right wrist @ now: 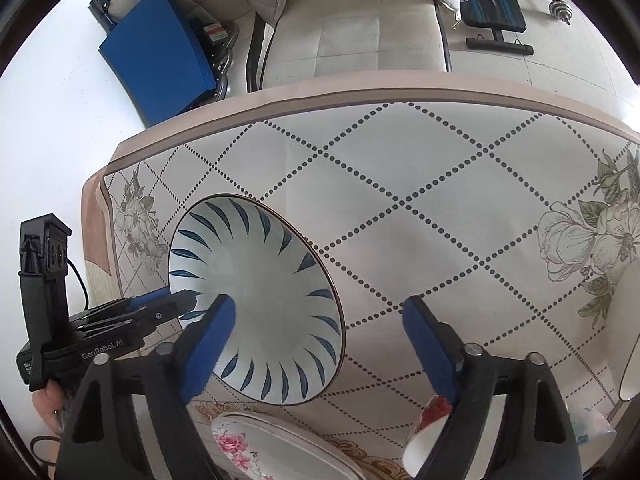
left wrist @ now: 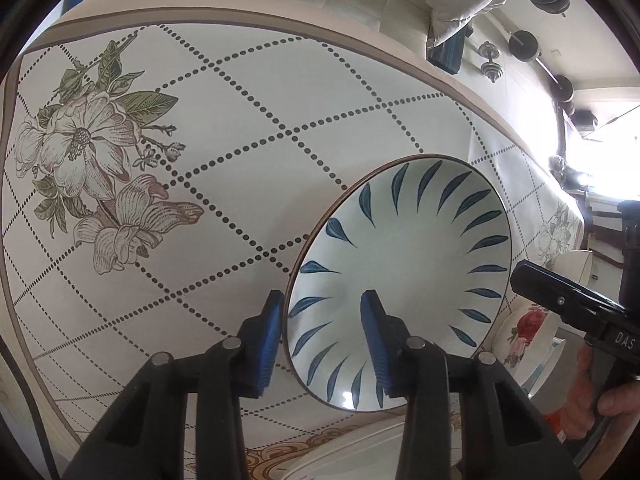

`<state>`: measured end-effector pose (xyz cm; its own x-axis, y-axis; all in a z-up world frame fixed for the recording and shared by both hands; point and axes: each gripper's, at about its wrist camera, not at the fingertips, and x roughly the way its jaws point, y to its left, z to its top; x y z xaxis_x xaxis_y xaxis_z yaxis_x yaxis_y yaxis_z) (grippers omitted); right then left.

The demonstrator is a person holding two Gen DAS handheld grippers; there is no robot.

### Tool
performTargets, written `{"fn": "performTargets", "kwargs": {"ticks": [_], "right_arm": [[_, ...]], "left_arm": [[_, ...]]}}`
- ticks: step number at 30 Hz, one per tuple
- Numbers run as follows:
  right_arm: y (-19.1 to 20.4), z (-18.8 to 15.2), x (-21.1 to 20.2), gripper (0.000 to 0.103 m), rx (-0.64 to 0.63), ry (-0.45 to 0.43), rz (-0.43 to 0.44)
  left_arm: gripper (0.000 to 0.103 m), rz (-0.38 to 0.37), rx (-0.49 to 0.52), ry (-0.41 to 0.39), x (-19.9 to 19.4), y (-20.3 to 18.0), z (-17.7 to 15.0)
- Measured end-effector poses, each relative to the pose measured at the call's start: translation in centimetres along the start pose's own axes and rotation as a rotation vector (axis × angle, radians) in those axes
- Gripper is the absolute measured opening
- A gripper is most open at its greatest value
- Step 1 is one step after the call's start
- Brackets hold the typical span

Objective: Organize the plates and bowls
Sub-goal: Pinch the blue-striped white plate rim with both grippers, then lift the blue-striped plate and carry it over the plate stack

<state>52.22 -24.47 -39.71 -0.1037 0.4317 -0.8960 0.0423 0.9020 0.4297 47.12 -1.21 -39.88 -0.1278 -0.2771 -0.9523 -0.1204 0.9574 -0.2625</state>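
Observation:
A white bowl with blue leaf strokes (left wrist: 404,276) is tilted above the tablecloth. My left gripper (left wrist: 320,334) straddles its rim, one finger outside and one inside, shut on it. The same bowl shows in the right wrist view (right wrist: 260,300), with the left gripper (right wrist: 176,304) at its left edge. My right gripper (right wrist: 320,344) is open and empty, just in front of the bowl; it also shows in the left wrist view (left wrist: 568,304) at the right. A rose-patterned plate (right wrist: 272,444) lies at the near edge. A rose-patterned bowl (right wrist: 428,432) sits under my right finger.
The table carries a cloth (left wrist: 240,120) with dotted diamonds and printed flowers. Another white dish rim (right wrist: 632,344) stands at the far right. A rose dish (left wrist: 528,332) lies at the right in the left wrist view. A sofa (right wrist: 360,20) is beyond the table.

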Motion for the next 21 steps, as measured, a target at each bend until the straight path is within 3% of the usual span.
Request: {"fn": "performTargets", "kwargs": {"ticks": [4,7,8,9,10,12,21], "right_arm": [[-0.2,0.1,1.6,0.066,-0.024,0.034,0.011],[-0.5,-0.1,2.8,0.043,-0.034,0.064,0.018],[-0.5,-0.2,3.1,0.028,-0.04,0.073,0.022],[-0.4,-0.4,3.4,0.02,-0.05,0.08,0.02],[-0.3,-0.6,3.7,0.017,-0.067,0.08,-0.008],[0.0,-0.9,3.7,0.014,-0.099,0.065,-0.042],[0.8,-1.8,3.2,0.013,-0.111,0.043,-0.047]], "left_arm": [[0.016,0.023,0.011,-0.016,0.1,0.4,-0.4],[0.012,0.012,0.009,-0.036,0.0,0.9,-0.8],[0.011,0.008,0.01,-0.045,-0.1,1.1,-1.0],[0.011,0.01,0.012,-0.052,-0.2,1.1,-1.2],[0.011,0.016,0.015,-0.058,-0.2,1.1,-1.4],[0.011,0.03,0.018,-0.068,-0.5,1.1,-1.7],[0.011,0.079,0.031,-0.084,-0.9,0.5,-2.5]]}}
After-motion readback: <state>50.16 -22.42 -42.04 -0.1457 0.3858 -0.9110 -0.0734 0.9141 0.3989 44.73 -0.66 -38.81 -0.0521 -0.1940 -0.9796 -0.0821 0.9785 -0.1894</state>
